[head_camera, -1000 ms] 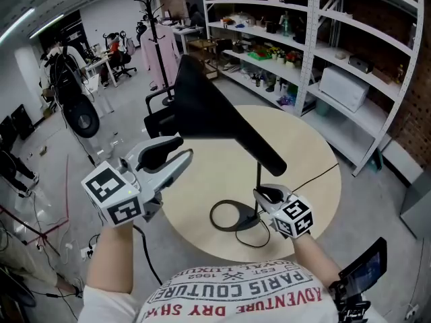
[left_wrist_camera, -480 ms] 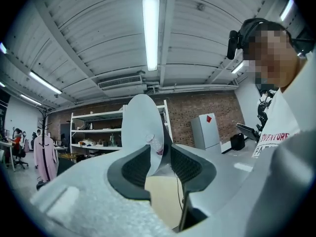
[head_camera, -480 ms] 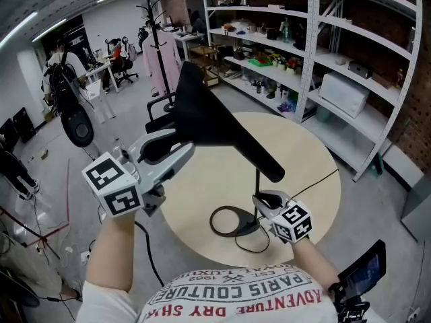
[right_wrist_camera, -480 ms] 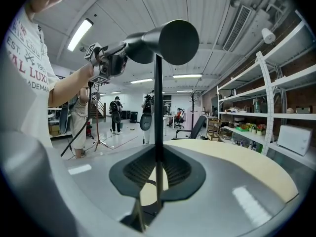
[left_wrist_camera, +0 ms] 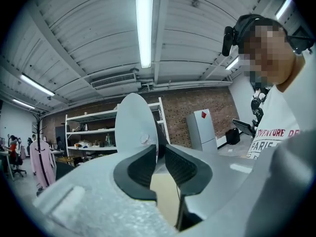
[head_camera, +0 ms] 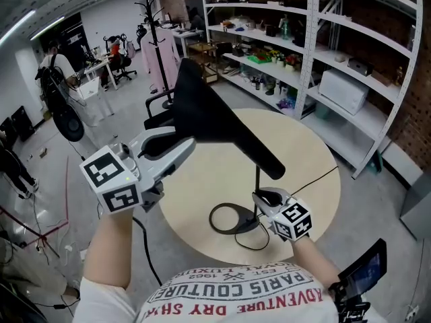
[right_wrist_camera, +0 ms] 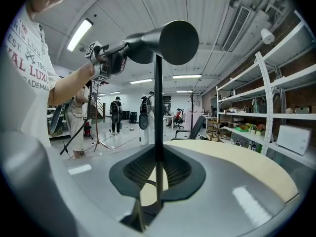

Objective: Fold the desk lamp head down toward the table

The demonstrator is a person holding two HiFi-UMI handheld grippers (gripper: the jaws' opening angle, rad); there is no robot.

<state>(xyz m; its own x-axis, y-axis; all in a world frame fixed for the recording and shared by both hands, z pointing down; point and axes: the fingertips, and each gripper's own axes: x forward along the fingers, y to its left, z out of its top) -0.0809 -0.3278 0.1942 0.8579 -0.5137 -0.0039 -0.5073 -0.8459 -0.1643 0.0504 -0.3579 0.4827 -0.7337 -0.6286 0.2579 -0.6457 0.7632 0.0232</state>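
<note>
Item 1: my left tool [head_camera: 183, 147], jaws just closed further, clamped on the wide rim of the lamp head [head_camera: 219, 123], raised over the bench [head_camera: 306, 157]. Item 2: my right tool [head_camera: 260, 195], clamped on the thin lamp stem [head_camera: 257, 179] above the base [head_camera: 227, 218].

The lamp head [head_camera: 222, 123], above the right gripper [head_camera: 261, 195]: matt black, smooth. The stem [right_wrist_camera: 158, 107] between its ribbed black rubbery pads [right_wrist_camera: 136, 169]: thin, dark, metallic. Its shell [right_wrist_camera: 237, 181]: grey, fine-grained plastic. Table top [head_camera: 303, 153] beneath: smooth, matt, pale wood finish.
</note>
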